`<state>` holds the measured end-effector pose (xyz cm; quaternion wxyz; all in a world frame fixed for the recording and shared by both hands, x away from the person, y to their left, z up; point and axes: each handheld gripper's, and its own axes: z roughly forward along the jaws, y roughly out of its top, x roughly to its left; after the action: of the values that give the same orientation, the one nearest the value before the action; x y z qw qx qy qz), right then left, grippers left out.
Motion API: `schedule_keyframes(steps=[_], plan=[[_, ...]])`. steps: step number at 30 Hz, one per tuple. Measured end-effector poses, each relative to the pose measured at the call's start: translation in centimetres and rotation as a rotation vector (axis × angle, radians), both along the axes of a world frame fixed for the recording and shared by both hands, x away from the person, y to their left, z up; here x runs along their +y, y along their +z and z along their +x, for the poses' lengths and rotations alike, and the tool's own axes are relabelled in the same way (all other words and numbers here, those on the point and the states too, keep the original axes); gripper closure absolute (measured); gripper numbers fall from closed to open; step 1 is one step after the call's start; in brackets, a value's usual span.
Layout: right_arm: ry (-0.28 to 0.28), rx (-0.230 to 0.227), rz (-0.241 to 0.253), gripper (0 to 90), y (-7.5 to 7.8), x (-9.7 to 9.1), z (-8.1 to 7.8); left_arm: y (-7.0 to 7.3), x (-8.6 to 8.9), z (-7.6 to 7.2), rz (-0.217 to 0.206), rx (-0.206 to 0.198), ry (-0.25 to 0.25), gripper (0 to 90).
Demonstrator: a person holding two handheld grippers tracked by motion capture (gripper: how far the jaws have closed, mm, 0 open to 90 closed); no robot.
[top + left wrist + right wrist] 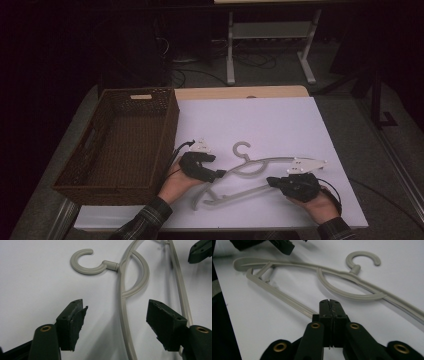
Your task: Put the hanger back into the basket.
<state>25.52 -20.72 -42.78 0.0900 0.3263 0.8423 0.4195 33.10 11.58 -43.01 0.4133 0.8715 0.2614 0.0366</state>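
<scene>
While the high view shows a grey hanger (250, 167) flat on the white table (280, 125) beside a wicker basket (120, 145), the left gripper (116, 322) straddles its arm with jaws wide, and the right gripper (329, 305) pinches its lower bar.

tools (220, 173) black, brass screws | grey top plates (306, 165) | plaid sleeves (145, 220)

Pale grey plastic hanger (250, 172) is lying flat on the white sheet, near-centre, hook pointing far. My right gripper (272, 182) is pinching its lower bar; my left (220, 174) is straddling its left arm, jaws wide.
</scene>
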Motion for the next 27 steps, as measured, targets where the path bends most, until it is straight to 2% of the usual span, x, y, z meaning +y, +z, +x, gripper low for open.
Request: schedule_keyframes(steps=[5,15,20,27], plan=[[0.031,0.017,-0.029,89.4,-0.6,0.6,0.1,-0.1,-0.1,0.1,0.004,0.001,0.002,27.7],[0.028,0.024,-0.057,89.5,-1.3,1.0,0.4,-0.3,-0.2,0.2,0.007,0.010,0.000,28.0],[0.034,0.029,-0.080,89.5,-1.5,1.1,0.4,-0.5,-0.4,0.1,0.009,0.016,-0.011,29.5],[0.034,0.038,-0.082,89.6,-1.6,1.1,0.4,-1.0,-1.4,0.1,0.025,0.033,-0.049,31.2]])
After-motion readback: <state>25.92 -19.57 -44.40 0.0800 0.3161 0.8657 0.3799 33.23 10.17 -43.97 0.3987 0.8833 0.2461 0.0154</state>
